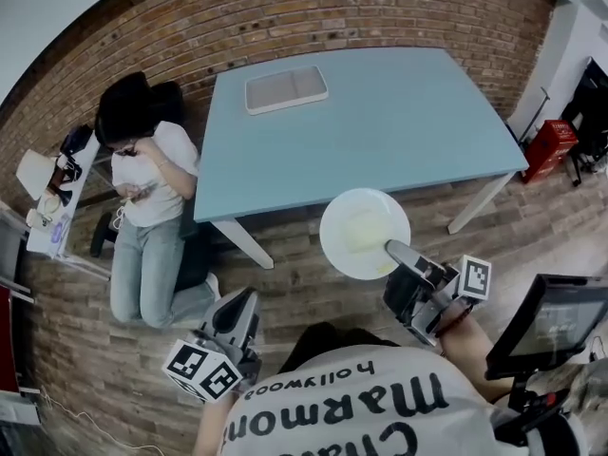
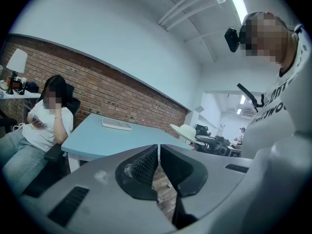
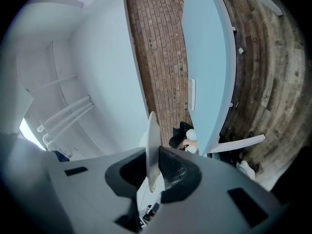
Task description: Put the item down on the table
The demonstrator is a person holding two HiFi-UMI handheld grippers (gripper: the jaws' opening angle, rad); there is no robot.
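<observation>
A white round plate (image 1: 363, 233) hangs in the air over the brick floor, just in front of the light blue table (image 1: 380, 122). My right gripper (image 1: 399, 255) is shut on the plate's near rim. In the right gripper view the plate (image 3: 152, 145) shows edge-on, clamped between the two jaws. My left gripper (image 1: 237, 313) is low at the left, near my body, shut with nothing in it. Its fingers (image 2: 148, 165) meet in the left gripper view, and the plate (image 2: 187, 130) shows beyond them.
A white rectangular tray (image 1: 286, 89) lies at the table's far left. A person (image 1: 147, 198) sits on the floor left of the table, beside a small white side table (image 1: 57, 221). A red box (image 1: 549, 148) stands at the right, and a monitor (image 1: 551, 323) near my right arm.
</observation>
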